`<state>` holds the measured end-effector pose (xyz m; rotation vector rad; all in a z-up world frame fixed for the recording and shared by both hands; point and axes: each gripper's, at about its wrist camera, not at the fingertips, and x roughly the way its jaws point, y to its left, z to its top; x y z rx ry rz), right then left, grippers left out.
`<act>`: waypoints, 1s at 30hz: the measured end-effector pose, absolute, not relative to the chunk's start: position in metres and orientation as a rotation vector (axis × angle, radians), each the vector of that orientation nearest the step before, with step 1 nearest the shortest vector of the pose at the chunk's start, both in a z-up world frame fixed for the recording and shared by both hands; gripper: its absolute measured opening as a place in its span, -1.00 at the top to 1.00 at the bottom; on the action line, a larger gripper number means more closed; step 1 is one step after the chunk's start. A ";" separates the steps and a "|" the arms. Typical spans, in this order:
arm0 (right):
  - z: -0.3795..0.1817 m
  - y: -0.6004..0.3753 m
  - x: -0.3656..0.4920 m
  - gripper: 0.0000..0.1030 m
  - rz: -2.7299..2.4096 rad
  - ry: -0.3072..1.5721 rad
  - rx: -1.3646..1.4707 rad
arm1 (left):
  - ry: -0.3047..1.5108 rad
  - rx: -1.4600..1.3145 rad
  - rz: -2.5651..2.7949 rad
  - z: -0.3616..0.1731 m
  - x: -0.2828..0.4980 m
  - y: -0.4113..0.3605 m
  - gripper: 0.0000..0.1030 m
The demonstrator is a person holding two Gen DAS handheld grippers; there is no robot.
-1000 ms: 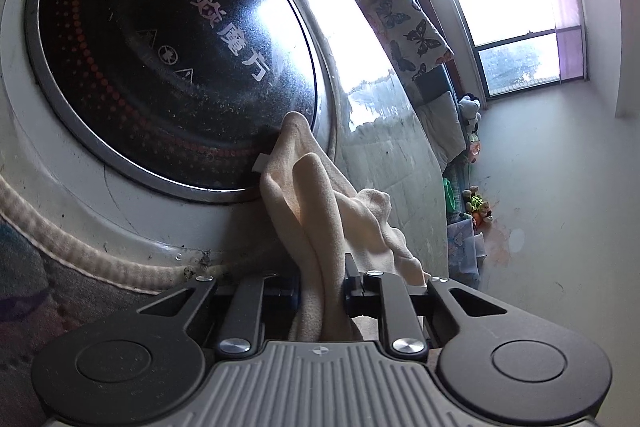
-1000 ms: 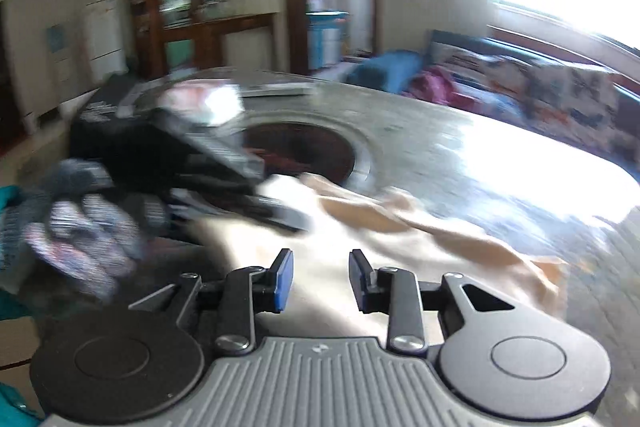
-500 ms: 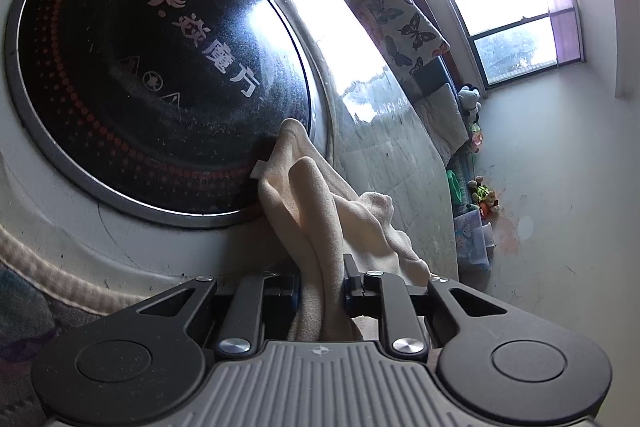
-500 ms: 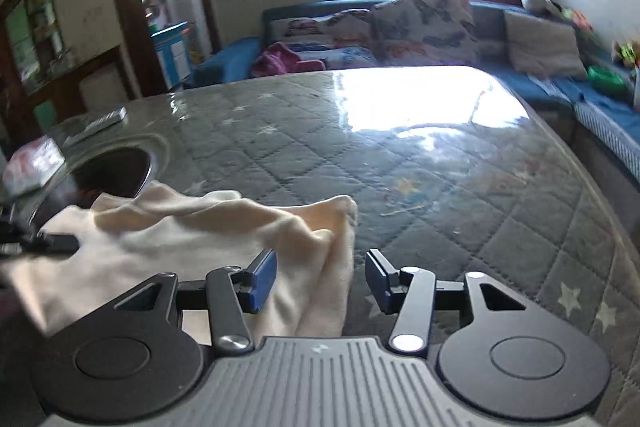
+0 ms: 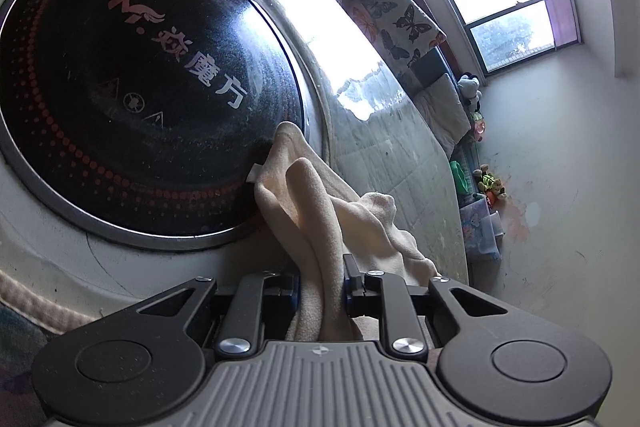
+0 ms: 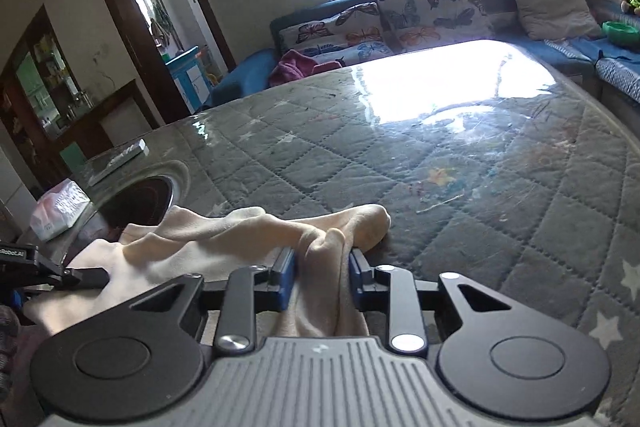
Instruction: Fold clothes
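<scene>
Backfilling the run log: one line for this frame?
step: fold | left gripper: shut on cream garment | right gripper: shut on it | garment: bunched on quilted table

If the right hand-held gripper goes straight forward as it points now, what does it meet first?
The right hand-held gripper already pinches the cream garment; its bunched fold lies directly ahead. Beyond that, probably only the bare quilted table cover, though depth is unclear.

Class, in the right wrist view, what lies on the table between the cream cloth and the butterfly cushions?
Nothing: bare quilted table separates cloth from cushions.
</scene>
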<state>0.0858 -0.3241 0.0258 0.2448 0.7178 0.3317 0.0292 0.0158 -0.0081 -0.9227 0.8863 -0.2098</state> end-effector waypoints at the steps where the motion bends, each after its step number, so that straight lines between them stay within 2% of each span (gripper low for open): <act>1: 0.026 -0.325 0.085 0.50 0.332 0.716 0.253 | 0.887 -0.919 -0.210 -0.008 0.029 0.015 0.59; 8: 0.026 -0.328 0.079 0.44 0.344 0.707 0.294 | 0.885 -0.883 -0.225 -0.007 0.032 0.016 0.59; 10: 0.025 -0.326 0.076 0.60 0.350 0.706 0.302 | 0.880 -0.867 -0.231 -0.007 0.032 0.015 0.61; 13: 0.027 -0.323 0.071 0.72 0.340 0.702 0.294 | 0.869 -0.818 -0.233 -0.002 0.030 0.011 0.62; 22: 0.042 -0.331 0.039 0.76 0.302 0.653 0.295 | 0.831 -0.752 -0.287 0.018 0.012 0.002 0.64; 30: 0.046 -0.355 -0.002 0.76 0.213 0.633 0.289 | 0.880 -0.726 -0.380 0.015 -0.009 -0.024 0.64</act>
